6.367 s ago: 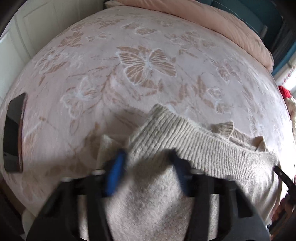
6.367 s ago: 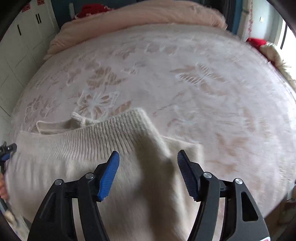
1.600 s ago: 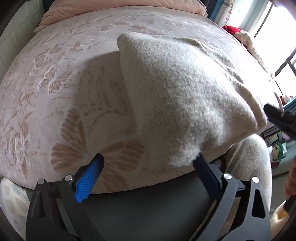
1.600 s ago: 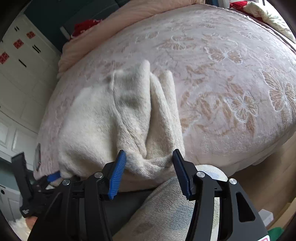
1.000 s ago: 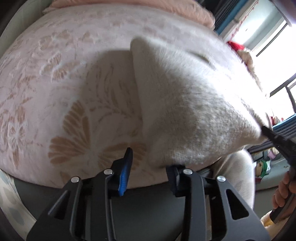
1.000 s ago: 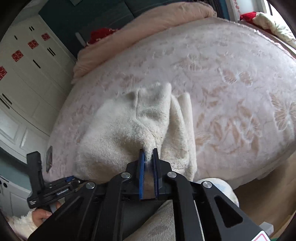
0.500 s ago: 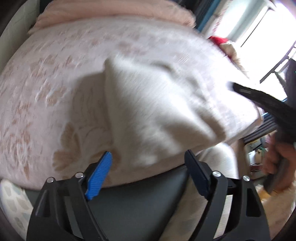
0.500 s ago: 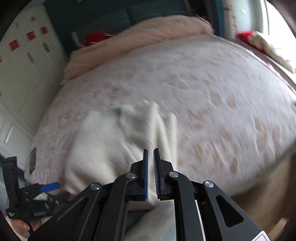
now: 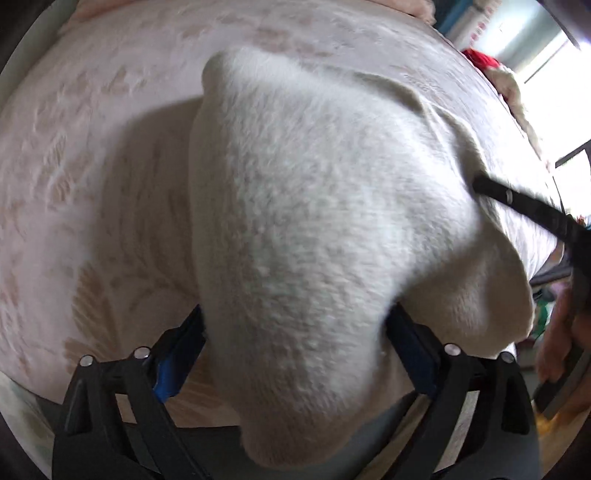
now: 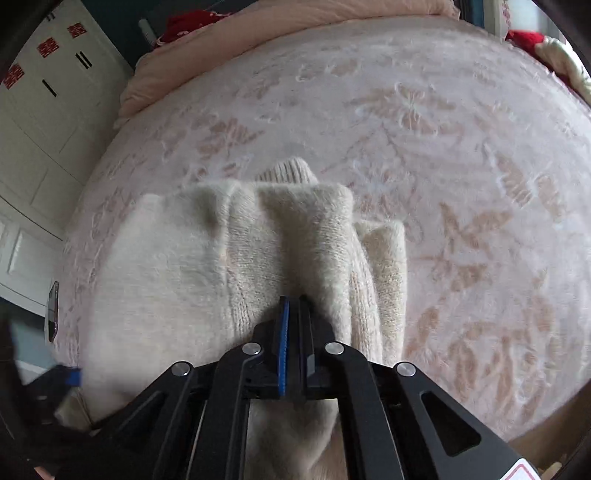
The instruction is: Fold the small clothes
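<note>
A bed (image 10: 461,155) with a pink butterfly-print cover is filling both views, with white cupboards (image 10: 40,122) standing at 9 o'clock in the right view and a peach duvet (image 10: 295,33) lying along the far edge at 12. The sweater (image 10: 207,266), cream and fuzzy, is lying near the bed's front edge, already gathered into a thick bundle with several layers stacked at its right side and a ribbed cuff or hem poking out at 12 o'clock of the pile. The left gripper (image 9: 295,339) is sitting at 6 o'clock in its view with fingers spread wide on either side of a hanging lobe of the sweater; whether the pads are touching the knit is hard to tell. The right gripper (image 10: 293,325) is showing its fingers pressed nearly together on the sweater's near edge, seemingly pinching a fold of knit. Judging from the layered bundle, the sleeve and side folds are looking done, and a final fold or squaring and smoothing is probably remaining. A dark phone (image 10: 53,310) is lying at 9 o'clock on the bed edge. Red decals on the cupboards are too small to read; no other writing is showing.
</note>
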Available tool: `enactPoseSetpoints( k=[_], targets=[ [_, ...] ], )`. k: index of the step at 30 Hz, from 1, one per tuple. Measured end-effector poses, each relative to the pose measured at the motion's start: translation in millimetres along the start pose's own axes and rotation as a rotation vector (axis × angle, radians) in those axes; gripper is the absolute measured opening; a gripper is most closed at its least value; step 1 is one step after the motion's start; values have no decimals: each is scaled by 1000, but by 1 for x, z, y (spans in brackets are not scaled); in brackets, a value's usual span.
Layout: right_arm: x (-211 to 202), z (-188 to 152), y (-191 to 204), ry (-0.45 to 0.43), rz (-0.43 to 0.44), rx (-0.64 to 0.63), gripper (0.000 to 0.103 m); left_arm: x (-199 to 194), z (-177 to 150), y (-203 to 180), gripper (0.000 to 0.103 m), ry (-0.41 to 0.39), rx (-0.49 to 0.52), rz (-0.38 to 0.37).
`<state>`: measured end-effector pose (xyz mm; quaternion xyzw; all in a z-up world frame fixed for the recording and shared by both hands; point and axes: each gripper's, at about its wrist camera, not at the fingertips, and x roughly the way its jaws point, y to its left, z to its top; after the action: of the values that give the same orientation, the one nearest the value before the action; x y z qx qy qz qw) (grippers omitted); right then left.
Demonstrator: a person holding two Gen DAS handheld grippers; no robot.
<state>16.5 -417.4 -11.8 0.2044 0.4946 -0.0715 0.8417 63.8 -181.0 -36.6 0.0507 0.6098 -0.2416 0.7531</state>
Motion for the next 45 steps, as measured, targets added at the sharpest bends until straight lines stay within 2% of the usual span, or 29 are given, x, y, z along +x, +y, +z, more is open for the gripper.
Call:
enactPoseSetpoints(
  k=[2,4,5,9,12,13,14,19,21,26,28,33,39,45],
  targets=[
    [-5,-5,8,-10,-33,-47,6,1,1,-1,95,16,0,2],
    [18,-17,6,44,-50,-60,4,-4,3,-5,95,18,9,23],
    [19,-20,4,27,-37,-44,4,-7,3,-7,95,12,18,34],
    [-18,-12,6,-31,10,41,12,-17,3,-16,93,10,24,45],
    [-38,-14,7,-53,-20,58,32,-18,3,-22,93,8,31,65],
    [-42,-17,6,-54,-29,63,44,-19,4,-23,93,4,35,72],
    [-44,-20,4,-54,-52,69,50,-20,5,-25,93,1,39,78],
    [-44,-35,-11,-34,-85,107,62,-24,8,-24,95,-3,46,89],
    [-39,-37,-16,-20,-73,122,65,-25,9,-21,95,1,37,66],
    [-22,-42,-27,24,-26,159,73,-25,24,8,98,-26,-107,-124],
    [-18,-43,-34,29,21,198,74,-17,29,16,98,-18,-148,-165],
    [-4,-46,-53,48,146,318,77,7,32,25,98,24,-212,-220],
    [-2,-47,-55,41,160,328,79,8,31,22,98,12,-214,-239],
    [2,-48,-51,56,213,338,83,21,35,35,98,14,-248,-323]
  ],
)
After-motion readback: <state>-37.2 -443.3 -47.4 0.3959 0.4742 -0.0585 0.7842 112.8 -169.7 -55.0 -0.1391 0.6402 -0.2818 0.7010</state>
